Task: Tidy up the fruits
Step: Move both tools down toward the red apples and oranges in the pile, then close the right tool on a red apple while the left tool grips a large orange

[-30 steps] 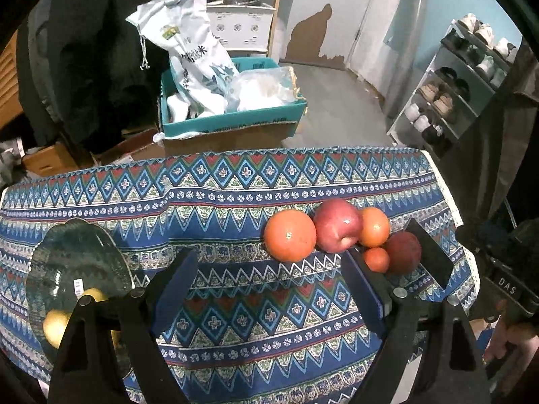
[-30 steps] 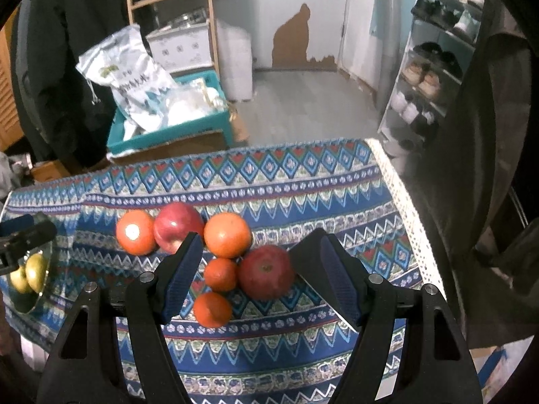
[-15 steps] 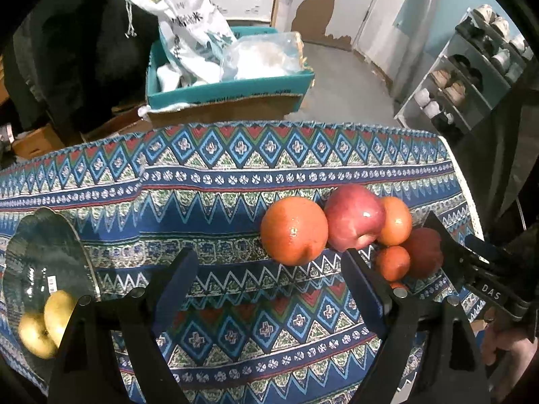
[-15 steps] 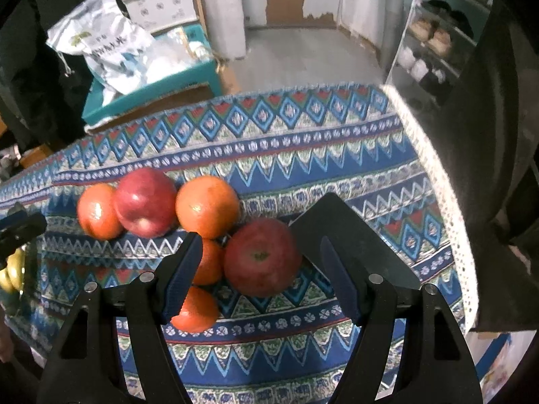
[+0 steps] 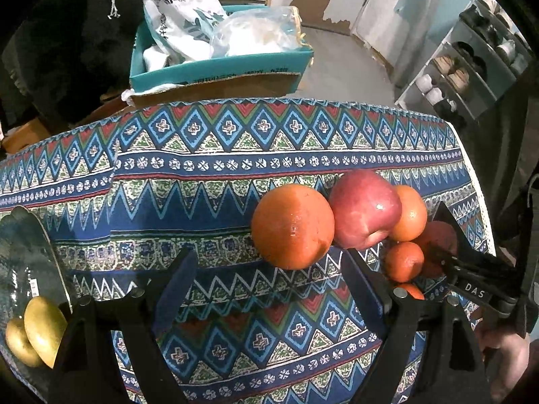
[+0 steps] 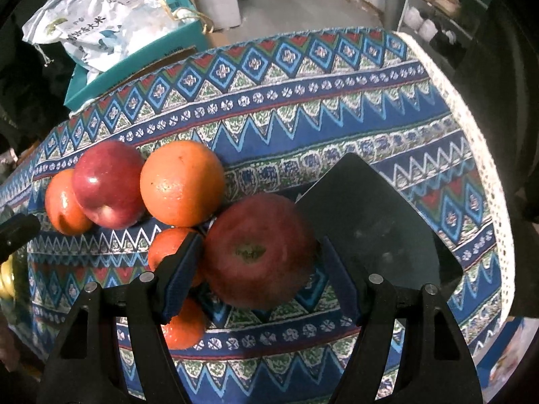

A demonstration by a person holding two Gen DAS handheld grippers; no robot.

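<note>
A cluster of fruit lies on the patterned tablecloth (image 5: 235, 175). My right gripper (image 6: 261, 262) is open, its jaws on either side of a dark red apple (image 6: 257, 249); I cannot tell if the pads touch it. Beside it lie a large orange (image 6: 182, 183), a second red apple (image 6: 107, 183), another orange (image 6: 62, 203) and two small oranges (image 6: 165, 252) (image 6: 183, 326). My left gripper (image 5: 269, 279) is open and empty, just in front of the big orange (image 5: 291, 225). A glass plate (image 5: 23, 249) at the left holds two yellow fruits (image 5: 43, 330).
Beyond the table's far edge stands a teal box (image 5: 215, 64) with white bags (image 5: 182, 10). A shoe rack (image 5: 478, 67) stands at the right. The cloth's lace right edge (image 6: 485, 155) marks the table's side.
Both grippers moved forward and down toward the fruit. The right gripper's jaws now straddle the dark red apple. The left gripper came closer to the big orange.
</note>
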